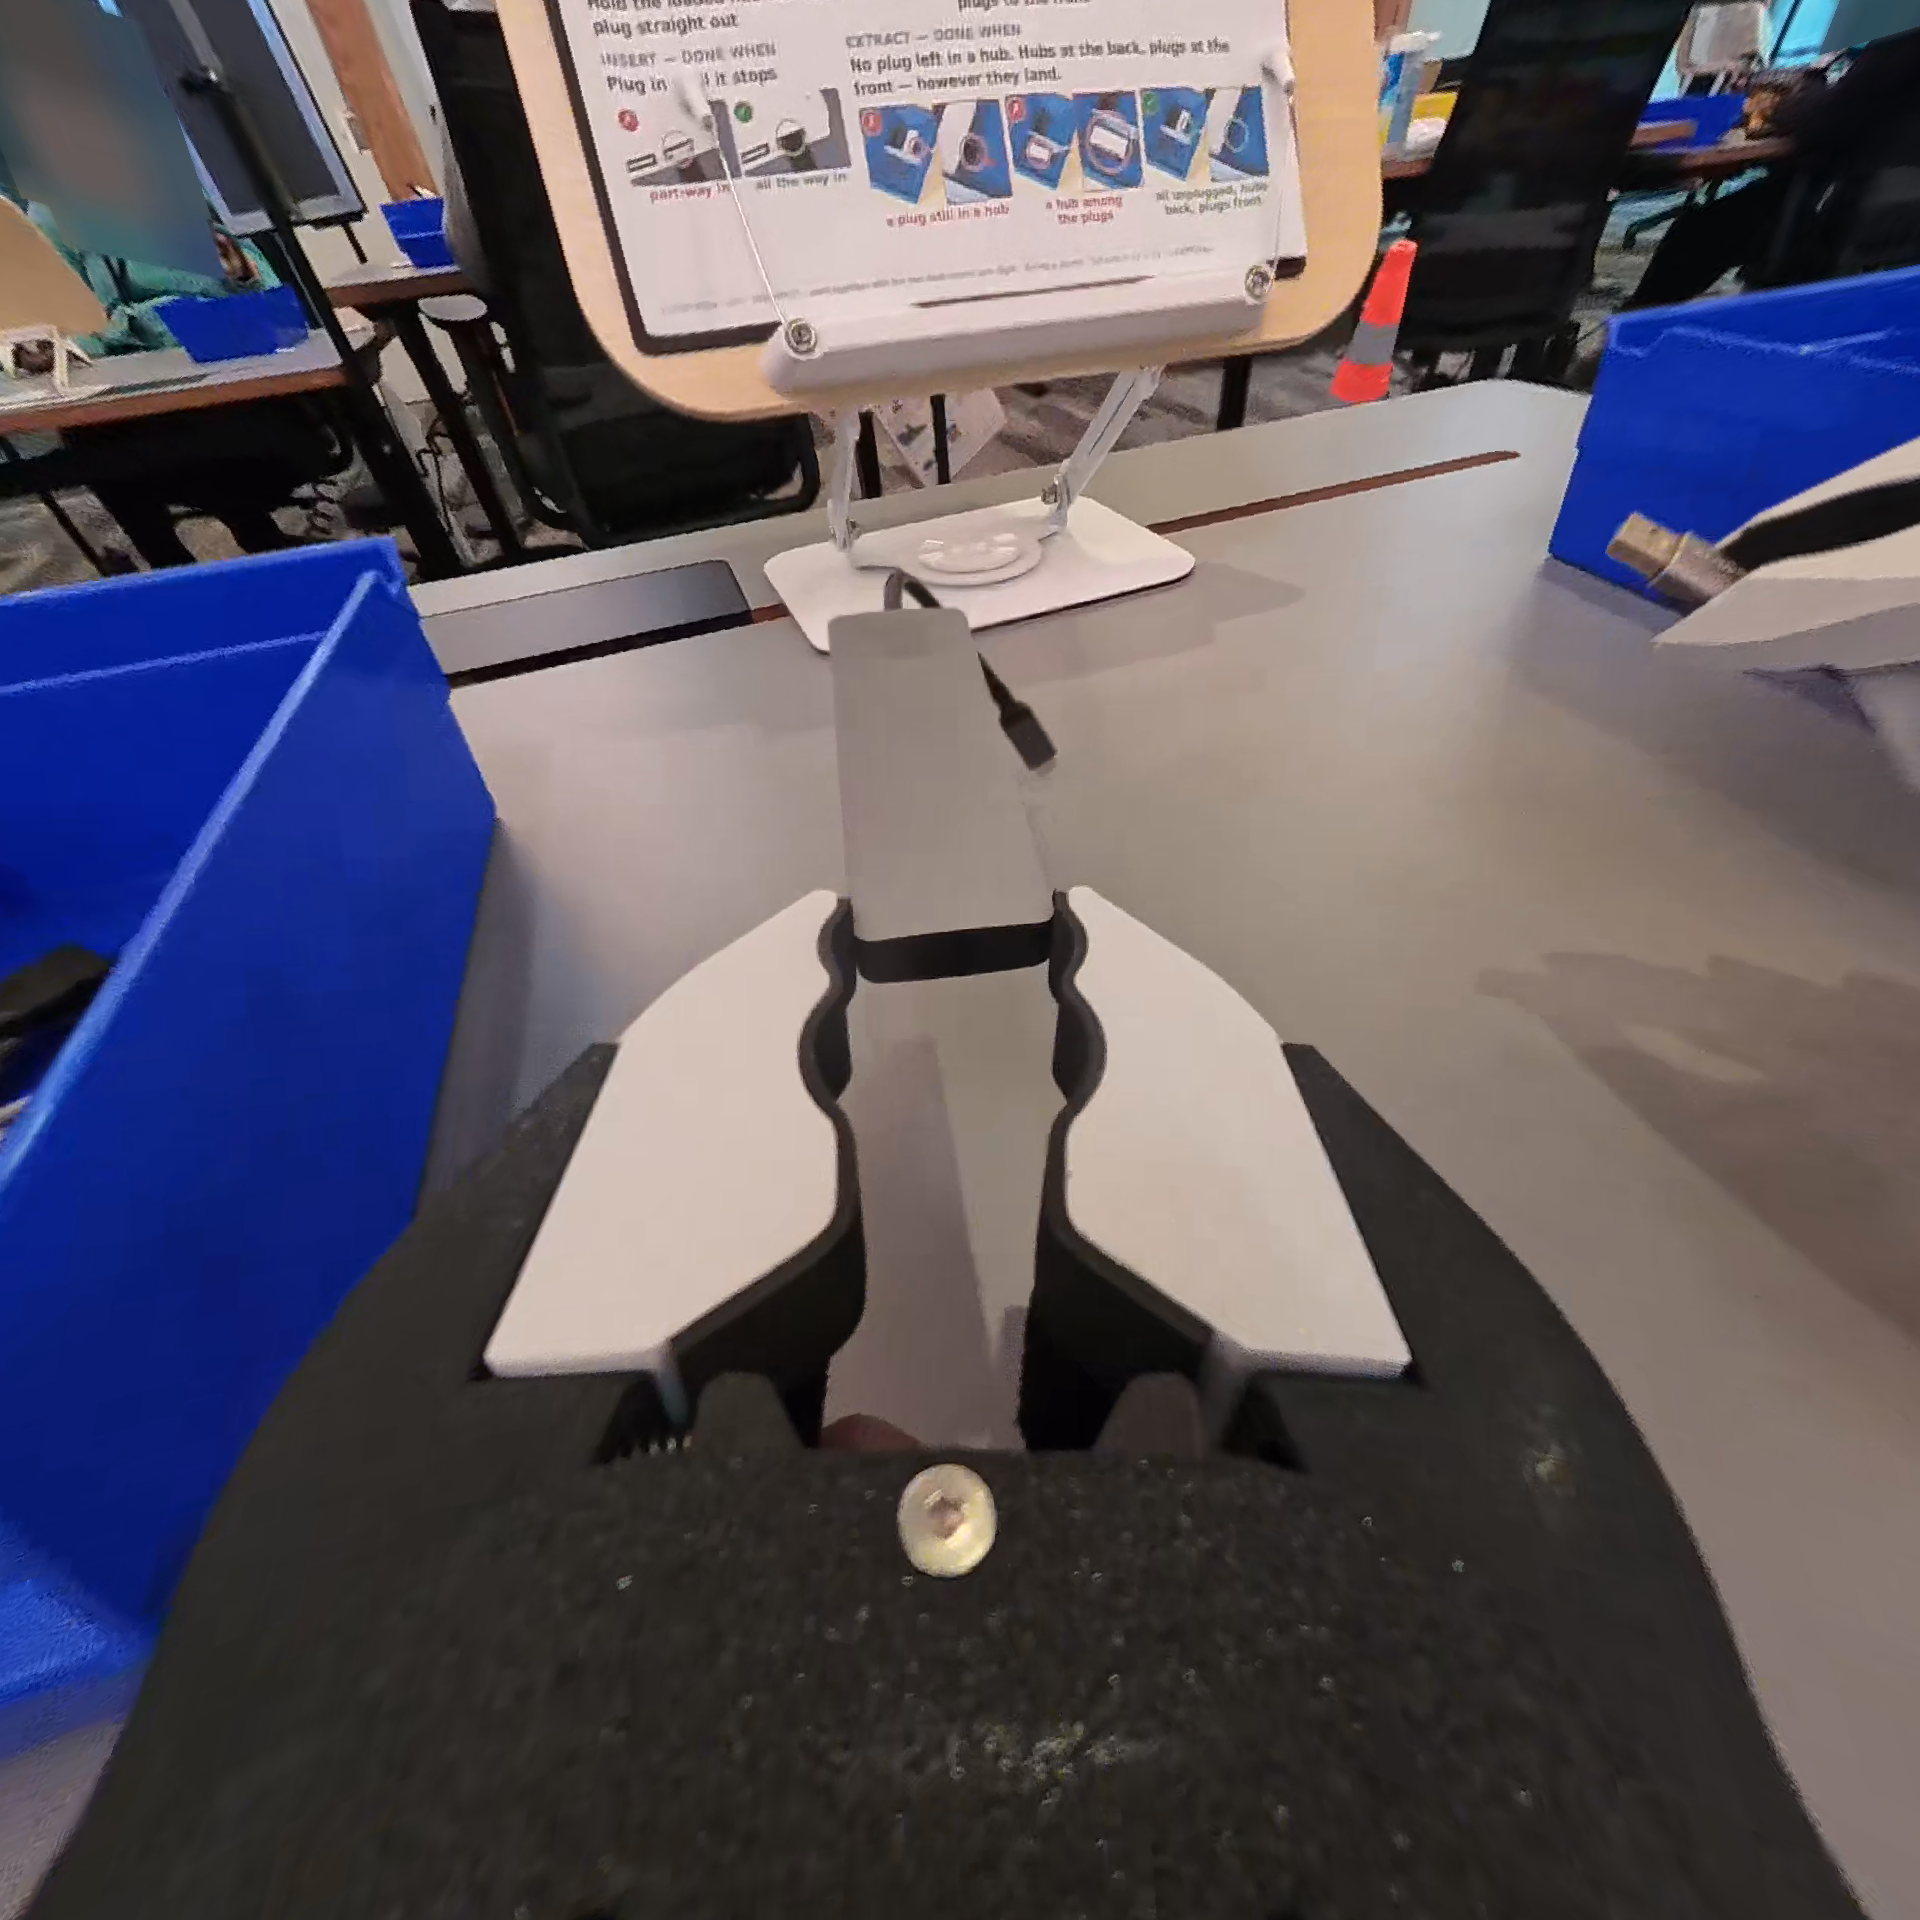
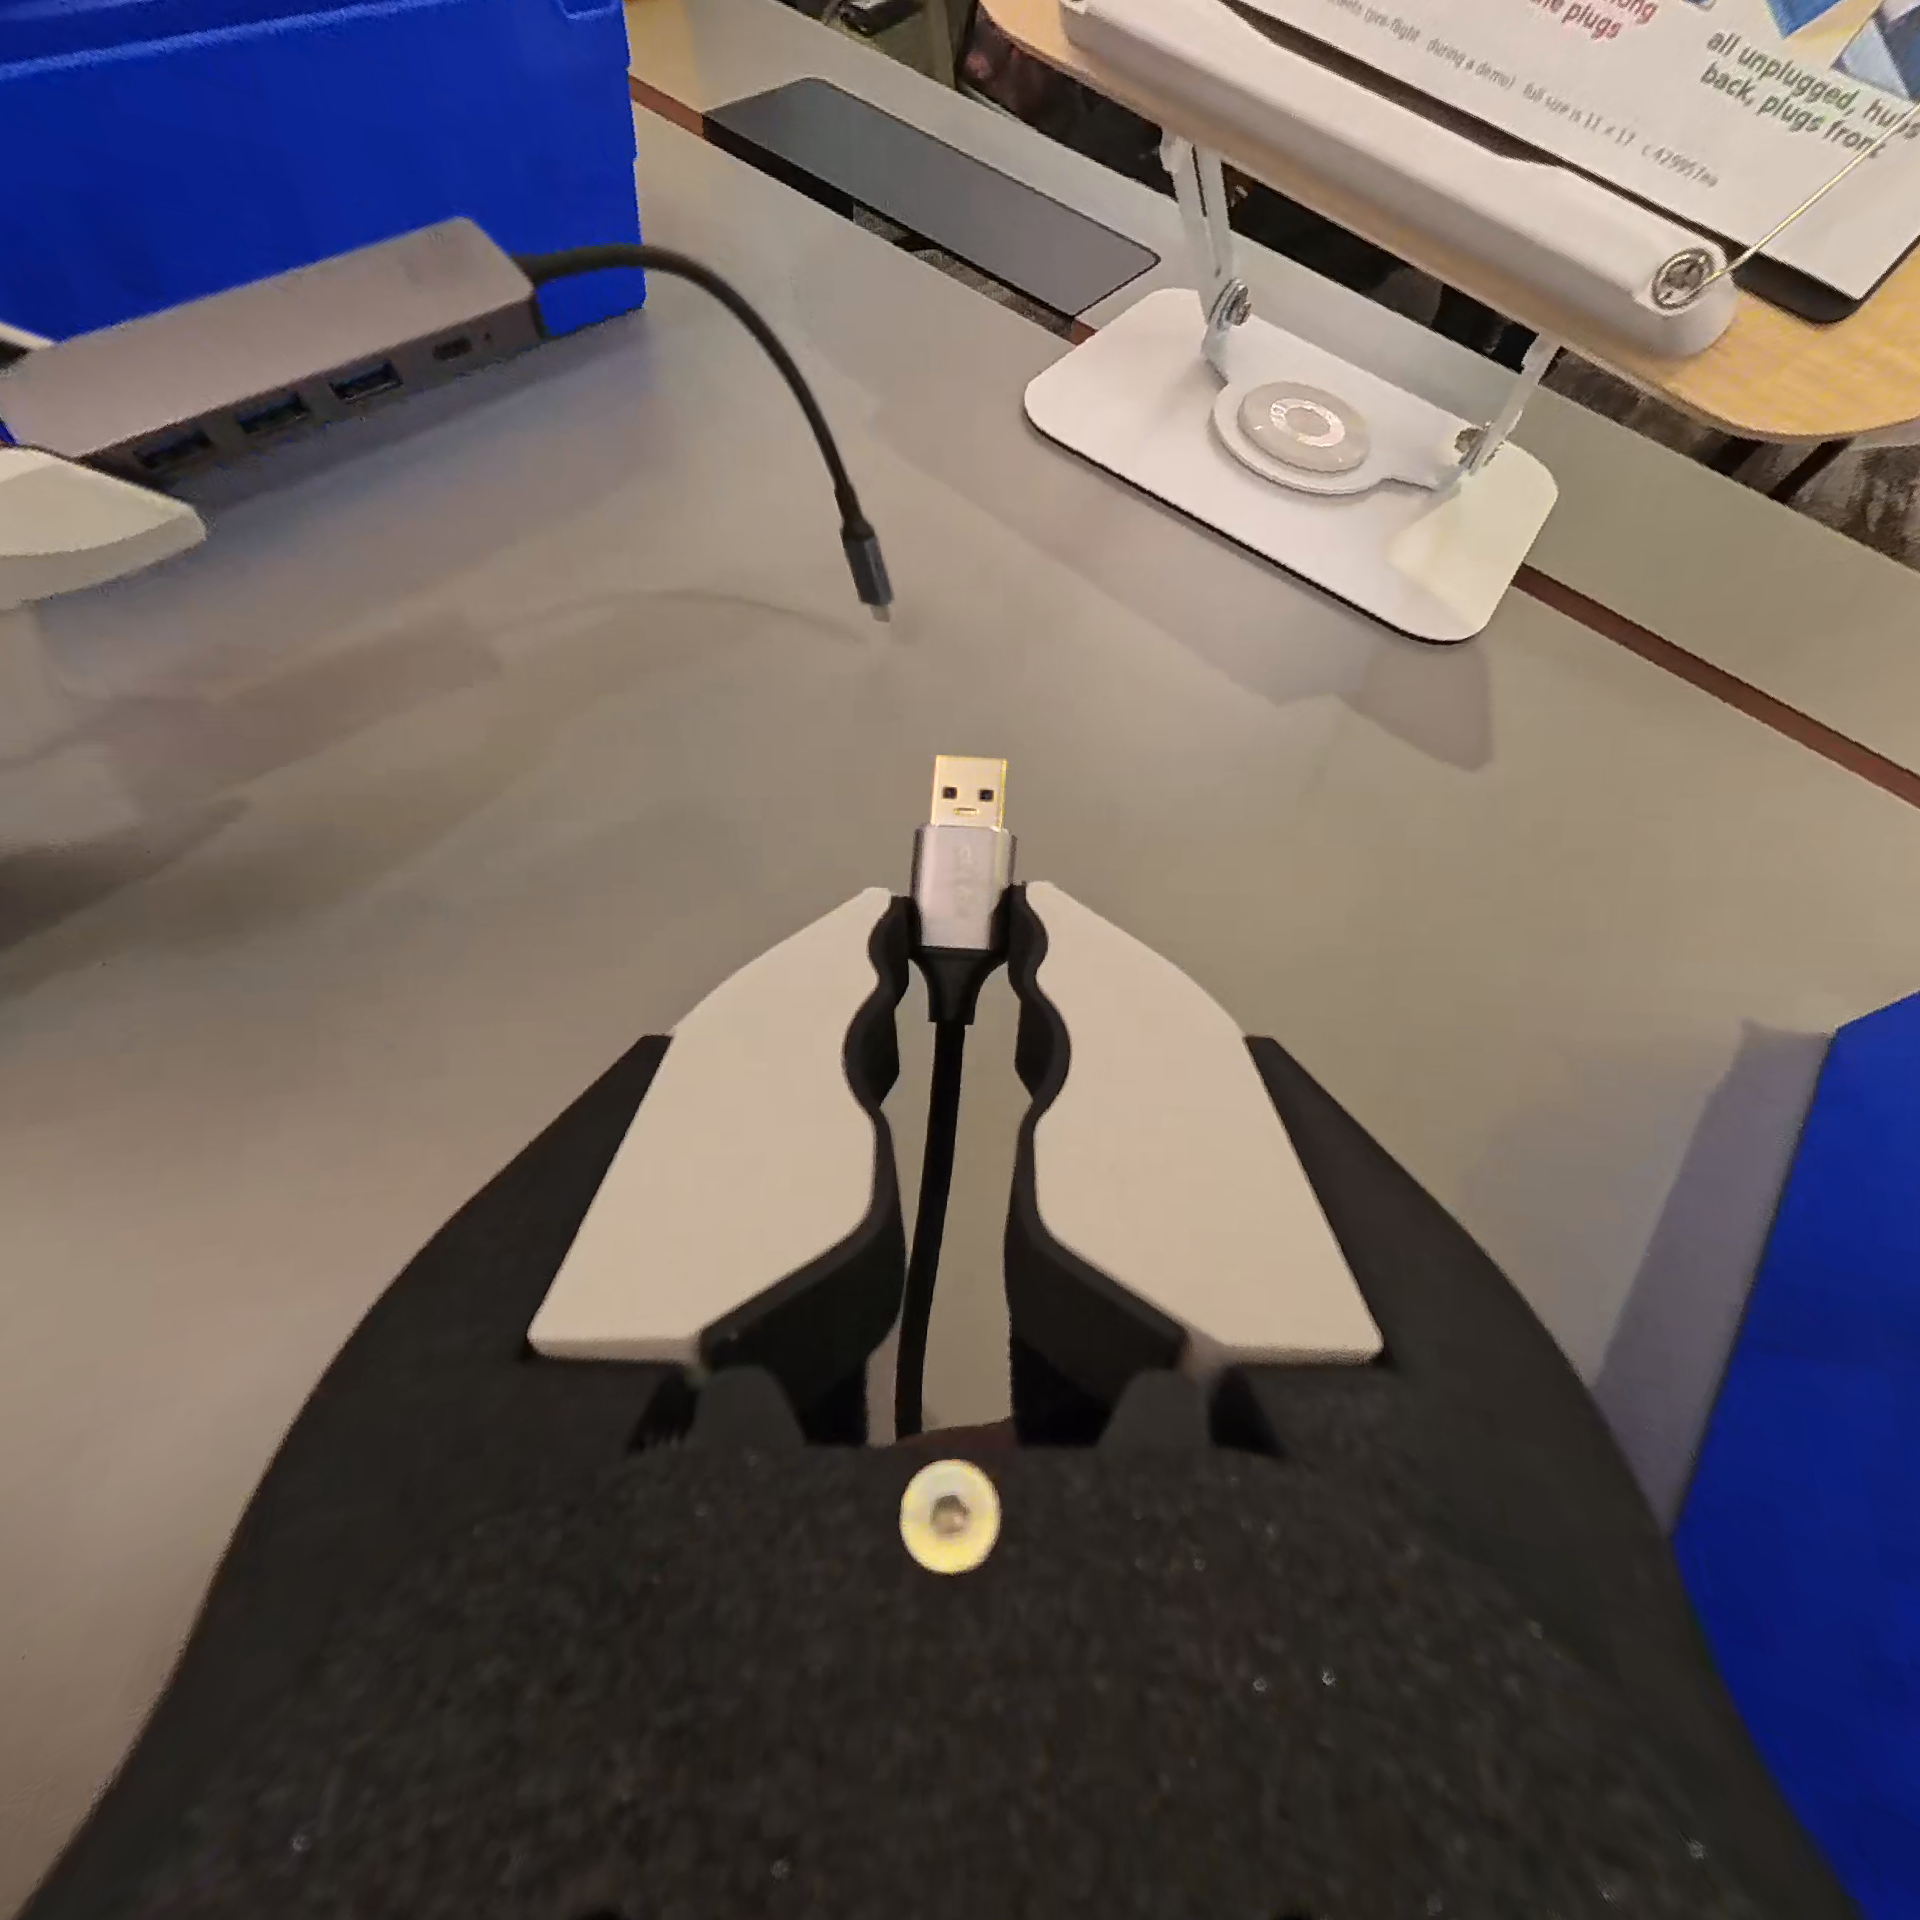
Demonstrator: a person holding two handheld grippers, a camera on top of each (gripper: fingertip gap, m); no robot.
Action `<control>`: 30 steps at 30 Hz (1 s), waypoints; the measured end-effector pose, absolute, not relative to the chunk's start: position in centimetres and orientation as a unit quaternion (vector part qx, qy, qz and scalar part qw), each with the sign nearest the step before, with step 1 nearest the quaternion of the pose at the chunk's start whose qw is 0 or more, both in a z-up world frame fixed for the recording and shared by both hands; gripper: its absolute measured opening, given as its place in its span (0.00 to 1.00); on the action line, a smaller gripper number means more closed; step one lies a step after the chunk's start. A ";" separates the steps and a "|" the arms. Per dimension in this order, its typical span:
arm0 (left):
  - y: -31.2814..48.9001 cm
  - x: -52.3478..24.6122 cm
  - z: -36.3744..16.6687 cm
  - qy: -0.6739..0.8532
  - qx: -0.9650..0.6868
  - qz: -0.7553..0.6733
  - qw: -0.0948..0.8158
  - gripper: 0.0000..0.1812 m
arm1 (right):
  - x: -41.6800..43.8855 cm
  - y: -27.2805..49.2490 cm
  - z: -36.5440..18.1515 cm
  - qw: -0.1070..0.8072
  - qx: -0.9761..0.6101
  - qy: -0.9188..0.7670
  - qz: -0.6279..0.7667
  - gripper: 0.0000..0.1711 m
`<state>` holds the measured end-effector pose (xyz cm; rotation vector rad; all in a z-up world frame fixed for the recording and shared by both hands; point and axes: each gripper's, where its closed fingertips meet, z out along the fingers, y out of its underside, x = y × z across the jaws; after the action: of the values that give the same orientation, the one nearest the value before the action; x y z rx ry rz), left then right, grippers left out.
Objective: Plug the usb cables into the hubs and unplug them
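My left gripper (image 1: 953,925) is shut on the near end of a grey USB hub (image 1: 930,769) and holds it above the table, pointing away from me. The hub's short black cable (image 1: 1013,712) hangs off its far right side. The hub also shows in the right wrist view (image 2: 260,353) at the far left, its blue ports facing me. My right gripper (image 2: 961,914) is shut on a USB cable's silver plug (image 2: 961,862), gold tip forward, black cord running back between the fingers. That plug also shows at the right edge of the left wrist view (image 1: 1662,556).
A blue bin (image 1: 208,935) stands at my left and another blue bin (image 1: 1745,416) at the right. A white stand (image 1: 987,566) holding an instruction sheet on a wooden board sits at the table's back. A black panel (image 2: 925,177) lies in the table's far edge. There is about 20 cm between the tips of the two grippers.
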<state>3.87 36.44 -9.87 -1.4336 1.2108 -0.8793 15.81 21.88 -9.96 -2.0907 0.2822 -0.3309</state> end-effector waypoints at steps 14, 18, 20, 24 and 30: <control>36.3 4.2 -9.9 0.502 -0.590 -0.378 0.507 0.20 | 15.7 21.3 -10.4 0.488 -0.854 0.129 -0.124 0.10; 36.2 4.2 -10.0 0.505 -0.590 -0.374 0.507 0.20 | 15.9 21.3 -10.2 0.490 -0.853 0.130 -0.125 0.10; 36.1 4.3 -10.0 0.507 -0.589 -0.373 0.507 0.20 | 16.0 21.3 -10.1 0.491 -0.852 0.131 -0.124 0.10; 36.0 4.3 -10.0 0.510 -0.587 -0.372 0.508 0.20 | 16.6 21.1 -8.8 0.500 -0.848 0.130 -0.122 0.10; 35.7 4.4 -10.2 0.520 -0.582 -0.367 0.507 0.20 | 17.4 20.7 -7.1 0.512 -0.839 0.131 -0.124 0.10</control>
<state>4.36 35.72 -10.17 -1.4029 1.2525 -0.8837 17.43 20.67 -7.06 -2.0191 0.3162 -0.2990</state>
